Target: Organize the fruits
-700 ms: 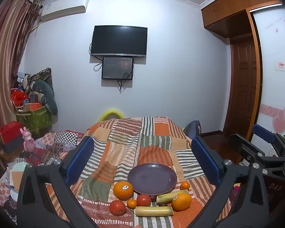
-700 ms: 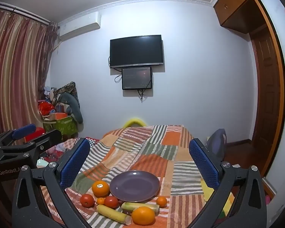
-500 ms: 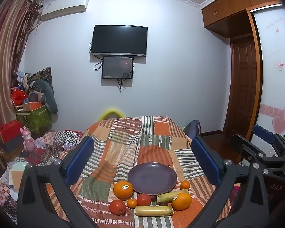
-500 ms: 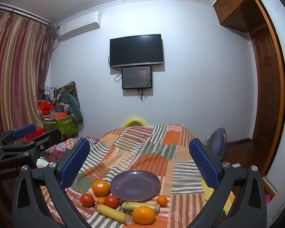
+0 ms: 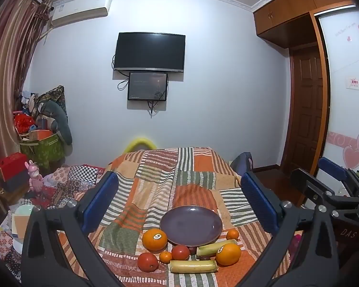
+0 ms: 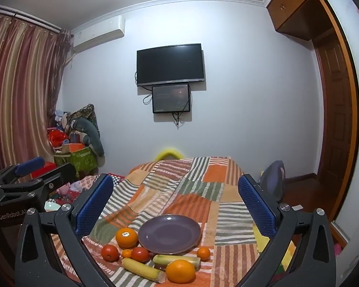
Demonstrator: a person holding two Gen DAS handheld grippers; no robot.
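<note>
An empty purple plate [image 5: 191, 224] [image 6: 169, 234] lies on a patchwork bedspread [image 5: 170, 184]. In front of it lie two large oranges [image 5: 154, 239] [image 5: 228, 254], two red tomatoes [image 5: 147, 261] [image 5: 180, 252], two small tangerines [image 5: 165, 256] [image 5: 232, 234] and two yellow-green stalk pieces [image 5: 192, 266] [image 5: 215, 246]. My left gripper [image 5: 179, 201] is open and empty, held above and short of the fruit. My right gripper [image 6: 176, 198] is open and empty too, at the same height. The right gripper shows at the left view's right edge [image 5: 332, 191].
Clutter fills the floor left of the bed: a green box [image 5: 44, 149], a red box [image 5: 10, 167], a pink toy [image 5: 33, 178]. A dark bag [image 5: 243, 165] sits at the bed's right side. A wooden door [image 5: 306, 124] stands at the right. A TV [image 5: 150, 52] hangs on the far wall.
</note>
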